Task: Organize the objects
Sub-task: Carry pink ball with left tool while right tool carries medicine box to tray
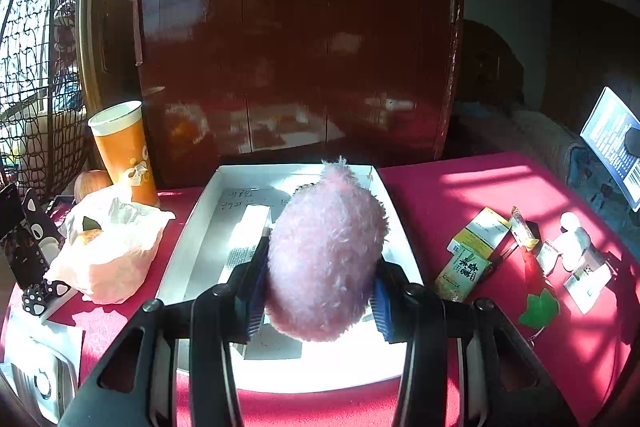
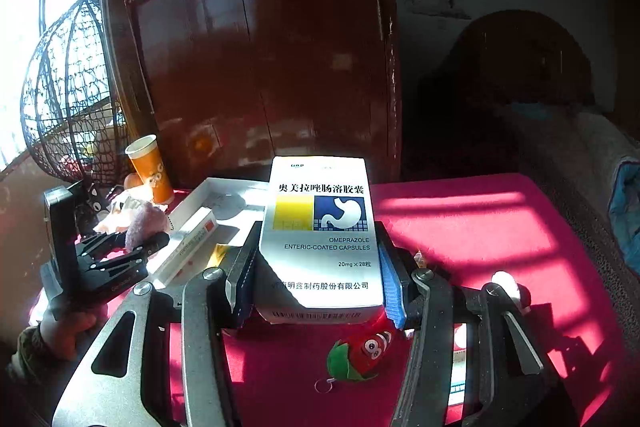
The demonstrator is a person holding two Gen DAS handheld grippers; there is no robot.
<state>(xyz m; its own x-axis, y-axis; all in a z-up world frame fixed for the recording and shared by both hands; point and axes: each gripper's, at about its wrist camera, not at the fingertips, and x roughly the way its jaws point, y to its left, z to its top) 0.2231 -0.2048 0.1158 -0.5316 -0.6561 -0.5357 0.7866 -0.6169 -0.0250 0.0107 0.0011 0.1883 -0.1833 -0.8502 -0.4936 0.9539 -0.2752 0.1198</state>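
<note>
Fluffy toy is pinched in the left hand-held gripper over the white tray; lower gently before releasing. Right hand-held gripper clamps a medicine box.

White tray handwriting illegible — near rim hidden behind pink plush.
</note>
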